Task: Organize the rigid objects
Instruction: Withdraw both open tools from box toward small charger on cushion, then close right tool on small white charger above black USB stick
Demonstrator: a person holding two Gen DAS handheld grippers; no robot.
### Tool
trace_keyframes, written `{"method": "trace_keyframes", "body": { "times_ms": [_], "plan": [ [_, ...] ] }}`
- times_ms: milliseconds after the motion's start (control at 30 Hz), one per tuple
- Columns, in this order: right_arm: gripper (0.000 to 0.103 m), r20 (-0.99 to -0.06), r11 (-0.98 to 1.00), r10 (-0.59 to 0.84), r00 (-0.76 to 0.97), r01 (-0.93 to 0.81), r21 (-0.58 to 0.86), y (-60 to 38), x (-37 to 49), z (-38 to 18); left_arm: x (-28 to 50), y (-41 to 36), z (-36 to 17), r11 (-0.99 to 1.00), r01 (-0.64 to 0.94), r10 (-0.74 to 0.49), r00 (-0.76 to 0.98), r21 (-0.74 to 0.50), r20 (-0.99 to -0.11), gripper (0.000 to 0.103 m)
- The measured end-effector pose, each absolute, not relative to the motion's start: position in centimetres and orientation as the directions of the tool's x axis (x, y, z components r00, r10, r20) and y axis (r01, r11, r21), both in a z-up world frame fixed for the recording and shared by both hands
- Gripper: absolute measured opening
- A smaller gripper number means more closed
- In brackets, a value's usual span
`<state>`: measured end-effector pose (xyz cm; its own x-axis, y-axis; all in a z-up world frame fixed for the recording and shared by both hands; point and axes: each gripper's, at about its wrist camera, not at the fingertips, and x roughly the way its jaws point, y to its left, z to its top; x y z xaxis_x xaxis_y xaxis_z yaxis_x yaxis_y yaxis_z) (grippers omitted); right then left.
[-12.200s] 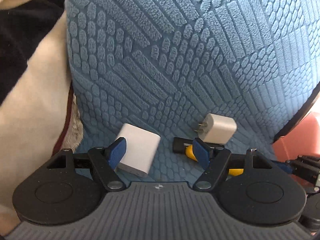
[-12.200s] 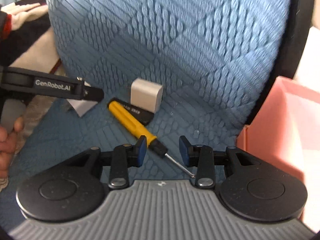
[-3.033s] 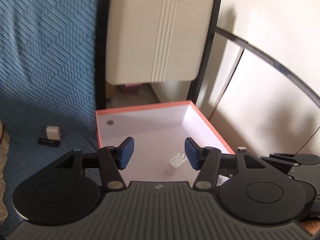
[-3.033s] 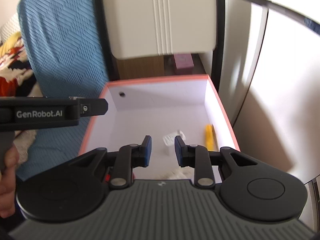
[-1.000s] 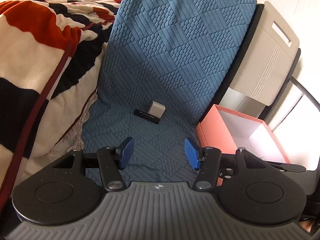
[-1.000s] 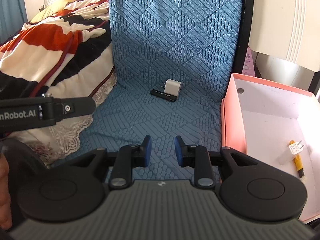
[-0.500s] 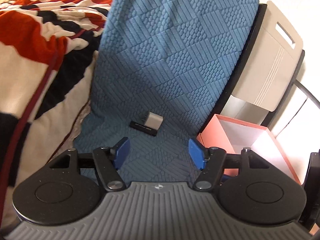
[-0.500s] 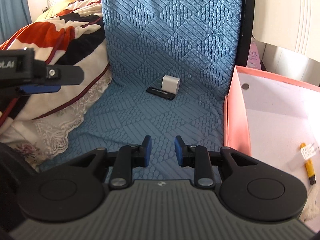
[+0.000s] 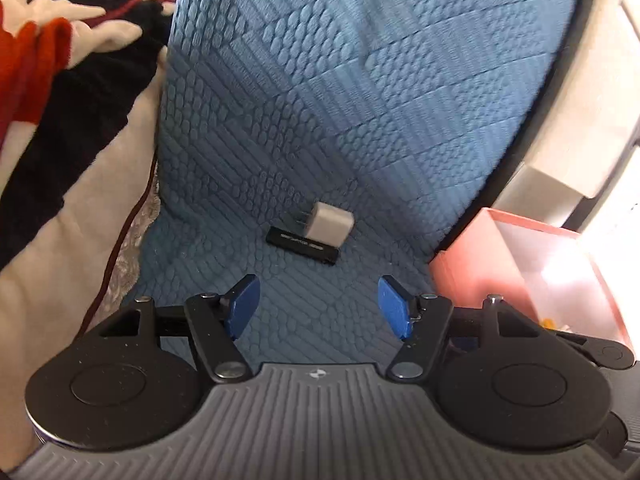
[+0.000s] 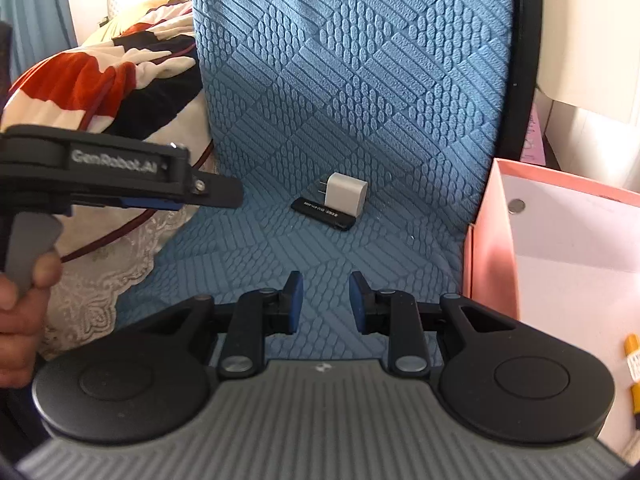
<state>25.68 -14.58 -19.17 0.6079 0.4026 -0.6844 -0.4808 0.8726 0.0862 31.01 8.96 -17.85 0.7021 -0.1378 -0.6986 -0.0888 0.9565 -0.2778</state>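
A white wall charger [image 9: 330,224] [image 10: 346,193] lies on the blue textured cushion [image 9: 360,92] [image 10: 360,80], touching a black flat stick [image 9: 303,245] [image 10: 323,209] in front of it. My left gripper [image 9: 319,307] is open and empty, a short way in front of both. It shows from the side in the right wrist view [image 10: 224,192]. My right gripper [image 10: 325,300] is open by a narrow gap and empty, farther back. The pink box [image 9: 460,276] [image 10: 486,240] stands to the right; a yellow screwdriver [image 10: 631,350] lies inside.
A striped red, black and cream blanket [image 9: 60,80] [image 10: 112,76] lies left of the cushion, with a lace edge [image 10: 100,276]. A beige plastic case [image 9: 592,128] stands behind the box, past the cushion's black frame [image 10: 520,60].
Both grippers have moved closer to the charger and black stick. The left gripper has opened slightly wider and come forward, low over the cushion.
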Motion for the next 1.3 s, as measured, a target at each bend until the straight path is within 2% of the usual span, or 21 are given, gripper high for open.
{"method": "trace_keyframes", "body": {
  "times_ms": [367,500,533,600,633,867,1133,1300],
  "plan": [
    [0.028,-0.698,0.856,0.416,0.584,-0.509,0.084,-12.6,31.5,-21.6,36.5,13.9,-19.2,0.921,-0.174,-0.152,0.664,-0.349,-0.732,0.071],
    [0.029,-0.709,0.852,0.412,0.572,-0.517,0.078,-12.0,33.3,-22.3,38.2,15.1,-20.2,0.897,-0.191,-0.194,0.643,-0.4,-0.741,0.07],
    [0.032,-0.713,0.852,0.408,0.571,-0.519,0.072,-11.8,33.7,-22.5,38.6,15.2,-20.4,0.893,-0.19,-0.203,0.64,-0.408,-0.742,0.07],
    [0.049,-0.714,0.85,0.404,0.572,-0.523,0.062,-11.5,34.5,-23.0,39.3,15.3,-20.8,0.894,-0.19,-0.204,0.634,-0.405,-0.746,0.07],
    [0.05,-0.716,0.85,0.401,0.572,-0.523,0.058,-11.4,34.9,-23.2,39.7,15.2,-21.1,0.897,-0.185,-0.205,0.632,-0.402,-0.747,0.07],
    [0.05,-0.731,0.864,0.383,0.565,-0.5,0.067,-11.0,38.1,-24.7,42.4,14.4,-22.8,0.936,-0.138,-0.184,0.591,-0.323,-0.785,0.069],
    [0.049,-0.673,0.858,0.5,0.545,-0.418,0.299,-12.5,42.7,-24.8,42.8,15.8,-23.8,0.93,-0.153,-0.192,0.571,-0.333,-0.799,0.069],
    [0.049,-0.699,0.869,0.476,0.534,-0.408,0.279,-10.7,43.7,-25.6,42.8,15.5,-24.2,0.938,-0.121,-0.202,0.571,-0.325,-0.796,0.069]
  ]
}}
